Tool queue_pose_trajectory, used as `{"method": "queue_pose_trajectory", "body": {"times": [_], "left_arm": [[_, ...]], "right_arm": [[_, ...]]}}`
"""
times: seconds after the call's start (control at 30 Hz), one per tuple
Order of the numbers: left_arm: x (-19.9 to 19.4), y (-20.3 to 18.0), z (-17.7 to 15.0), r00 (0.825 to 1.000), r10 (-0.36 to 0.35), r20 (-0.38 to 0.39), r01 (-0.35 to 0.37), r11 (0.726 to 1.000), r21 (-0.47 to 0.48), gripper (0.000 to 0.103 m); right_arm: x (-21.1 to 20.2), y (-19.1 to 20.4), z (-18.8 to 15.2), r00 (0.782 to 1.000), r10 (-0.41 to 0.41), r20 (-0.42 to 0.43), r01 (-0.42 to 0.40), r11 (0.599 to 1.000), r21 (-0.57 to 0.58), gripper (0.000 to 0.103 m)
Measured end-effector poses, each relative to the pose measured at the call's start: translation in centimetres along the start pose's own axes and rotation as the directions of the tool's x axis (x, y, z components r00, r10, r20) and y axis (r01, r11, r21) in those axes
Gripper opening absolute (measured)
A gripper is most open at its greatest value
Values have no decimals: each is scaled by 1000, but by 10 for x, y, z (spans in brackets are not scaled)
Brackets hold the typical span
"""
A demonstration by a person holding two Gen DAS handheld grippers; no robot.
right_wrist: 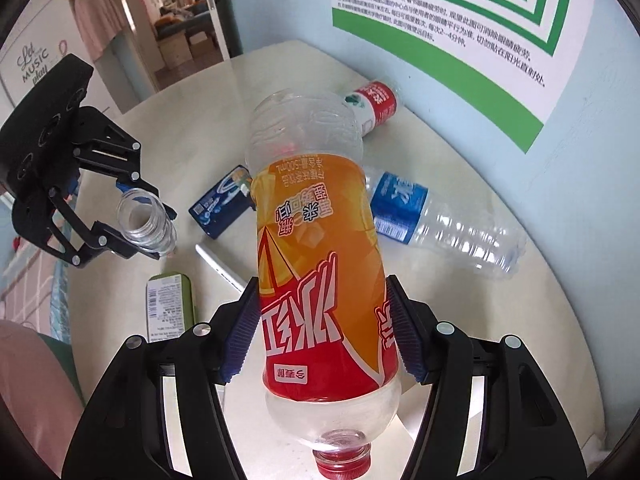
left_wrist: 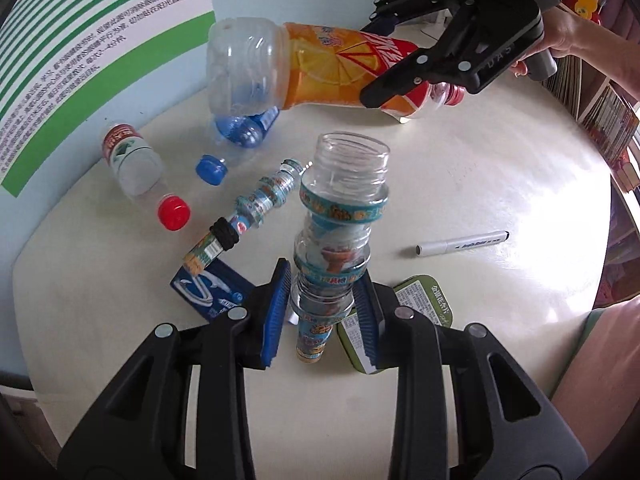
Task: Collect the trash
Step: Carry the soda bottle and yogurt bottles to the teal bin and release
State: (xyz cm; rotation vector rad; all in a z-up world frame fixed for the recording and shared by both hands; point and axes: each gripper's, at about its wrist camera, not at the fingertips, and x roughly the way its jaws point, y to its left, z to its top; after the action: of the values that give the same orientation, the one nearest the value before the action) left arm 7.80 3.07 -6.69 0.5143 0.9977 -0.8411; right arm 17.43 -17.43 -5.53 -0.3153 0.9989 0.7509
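My left gripper (left_wrist: 322, 304) is shut on a small ribbed clear bottle (left_wrist: 340, 216) with teal label bands, held above the table with its uncapped mouth pointing away. The right wrist view shows this left gripper (right_wrist: 156, 232) at the left with that small bottle (right_wrist: 146, 224) in it. An orange-and-red labelled bottle (right_wrist: 320, 272) with a red cap sits between the pads of my right gripper (right_wrist: 322, 320), which is shut on it, cap end toward the camera. In the left wrist view the orange bottle (left_wrist: 320, 68) hangs over the far side of the table.
On the round white table (left_wrist: 500, 160) lie a red-capped bottle (left_wrist: 136, 168), a blue-labelled bottle (right_wrist: 432, 216), a second small teal bottle (left_wrist: 256, 208), a blue box (left_wrist: 208, 288), a green tin (left_wrist: 420, 296) and a marker (left_wrist: 460, 244). A wall poster (right_wrist: 460, 40) stands behind.
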Motion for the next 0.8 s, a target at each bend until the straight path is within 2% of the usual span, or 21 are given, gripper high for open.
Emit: {"method": "queue_pose_trajectory", "body": {"times": [0.27, 0.47, 0.63, 0.8], "left_arm": [[-46, 6, -30, 993, 98, 66, -90, 989, -118, 30], [-83, 13, -74, 979, 189, 73, -167, 958, -233, 30], [-122, 8, -129, 960, 276, 35, -250, 910, -330, 30], [-166, 2, -191, 928, 373, -7, -339, 834, -435, 30]], "right_arm": [[-26, 47, 28, 999, 16, 40, -12, 995, -102, 62], [-26, 104, 62, 996, 80, 46, -67, 970, -233, 62], [-14, 168, 89, 985, 169, 22, -150, 922, -356, 62], [-2, 235, 114, 970, 241, 1, -212, 854, -475, 61]]}}
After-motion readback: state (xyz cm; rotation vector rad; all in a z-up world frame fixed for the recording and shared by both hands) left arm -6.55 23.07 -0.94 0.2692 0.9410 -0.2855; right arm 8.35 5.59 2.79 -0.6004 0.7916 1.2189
